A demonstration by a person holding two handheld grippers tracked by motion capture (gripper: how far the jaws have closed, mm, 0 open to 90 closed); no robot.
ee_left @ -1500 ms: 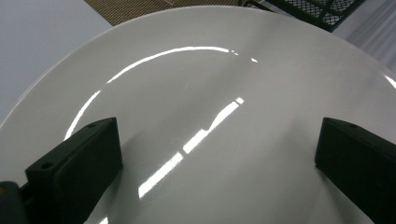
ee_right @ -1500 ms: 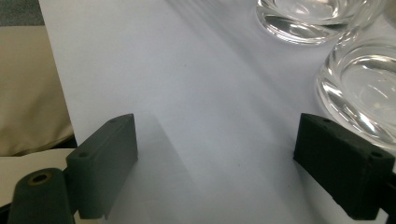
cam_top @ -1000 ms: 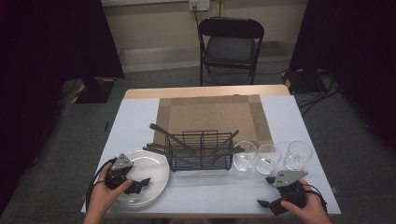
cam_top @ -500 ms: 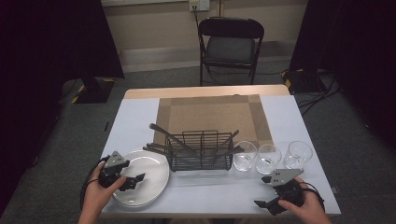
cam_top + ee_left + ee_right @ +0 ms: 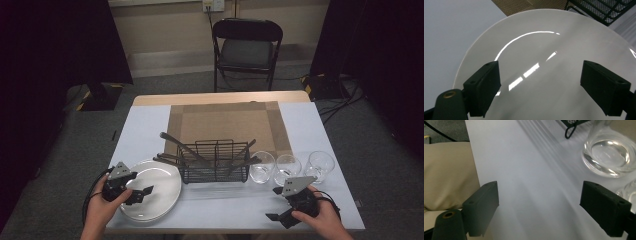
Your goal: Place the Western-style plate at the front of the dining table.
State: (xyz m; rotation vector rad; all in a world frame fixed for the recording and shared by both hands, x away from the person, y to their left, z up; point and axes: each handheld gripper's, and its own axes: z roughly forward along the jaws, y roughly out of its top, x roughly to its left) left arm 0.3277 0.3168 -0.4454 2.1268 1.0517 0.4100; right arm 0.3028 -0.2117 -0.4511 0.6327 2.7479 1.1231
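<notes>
I hold my left gripper (image 5: 136, 192) just over the near left part of the white plate (image 5: 162, 187), jaws spread wide and empty, because the plate lies flat at the table's near left corner, just left of the wire rack (image 5: 215, 162), and I judge I must straddle its rim to lift it. My right gripper (image 5: 281, 216) waits at the near right edge of the table (image 5: 145, 125), jaws equally wide and holding nothing, kept nearer than the three glasses (image 5: 289, 167) so it can't knock them.
</notes>
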